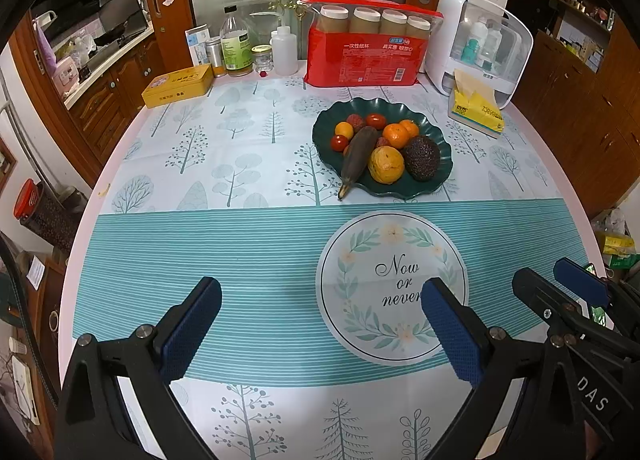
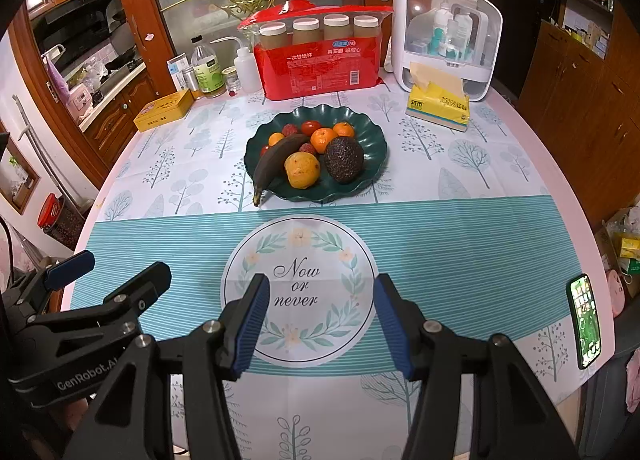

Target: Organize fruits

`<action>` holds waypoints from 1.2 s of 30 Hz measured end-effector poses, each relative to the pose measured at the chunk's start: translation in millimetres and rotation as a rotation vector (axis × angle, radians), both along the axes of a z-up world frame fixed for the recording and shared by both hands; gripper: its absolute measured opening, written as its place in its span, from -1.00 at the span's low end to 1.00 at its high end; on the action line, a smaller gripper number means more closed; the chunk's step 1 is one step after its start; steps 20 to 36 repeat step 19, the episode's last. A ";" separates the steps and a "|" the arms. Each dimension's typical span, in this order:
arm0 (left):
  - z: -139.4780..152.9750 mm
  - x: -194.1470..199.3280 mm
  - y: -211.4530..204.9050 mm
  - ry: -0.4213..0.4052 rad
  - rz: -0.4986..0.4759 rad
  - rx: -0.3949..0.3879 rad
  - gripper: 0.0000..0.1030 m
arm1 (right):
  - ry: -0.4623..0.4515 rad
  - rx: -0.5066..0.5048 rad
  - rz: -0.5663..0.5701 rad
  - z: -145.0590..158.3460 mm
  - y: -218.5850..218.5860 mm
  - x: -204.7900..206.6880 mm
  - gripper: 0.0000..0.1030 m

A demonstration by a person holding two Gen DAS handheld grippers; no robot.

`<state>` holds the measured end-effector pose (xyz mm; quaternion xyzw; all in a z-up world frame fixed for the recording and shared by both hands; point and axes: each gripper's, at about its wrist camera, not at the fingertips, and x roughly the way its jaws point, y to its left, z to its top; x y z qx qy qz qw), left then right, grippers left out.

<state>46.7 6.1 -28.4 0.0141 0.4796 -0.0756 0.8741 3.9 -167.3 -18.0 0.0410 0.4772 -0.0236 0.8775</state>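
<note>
Fruit lay gathered on the scalloped dark green plate (image 2: 360, 179).
Both tongs, left (image 1: 320, 334) and right (image 2: 320, 324), hung wide and empty above the worktop (image 2: 460, 227), perhaps between moves.

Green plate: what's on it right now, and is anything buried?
On the green plate: a blackened banana with its stem over the rim, an avocado, a yellow fruit, oranges, tomatoes and lychees. Whatever lies under the banana and avocado is hidden.
</note>
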 end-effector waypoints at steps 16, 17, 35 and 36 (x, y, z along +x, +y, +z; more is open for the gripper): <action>-1.1 -0.5 -0.2 0.003 -0.002 -0.002 0.93 | 0.001 -0.001 -0.002 -1.7 -1.2 -0.3 0.06; -1.3 -0.7 -0.1 0.003 -0.002 -0.002 0.93 | 0.001 0.000 -0.002 -1.4 -1.5 0.0 0.06; -1.0 -0.7 -0.6 0.002 -0.002 0.000 0.93 | 0.000 -0.001 -0.002 -1.3 -1.5 0.1 0.06; -1.0 -0.7 -0.6 0.002 -0.002 0.000 0.93 | 0.000 -0.001 -0.002 -1.3 -1.5 0.1 0.06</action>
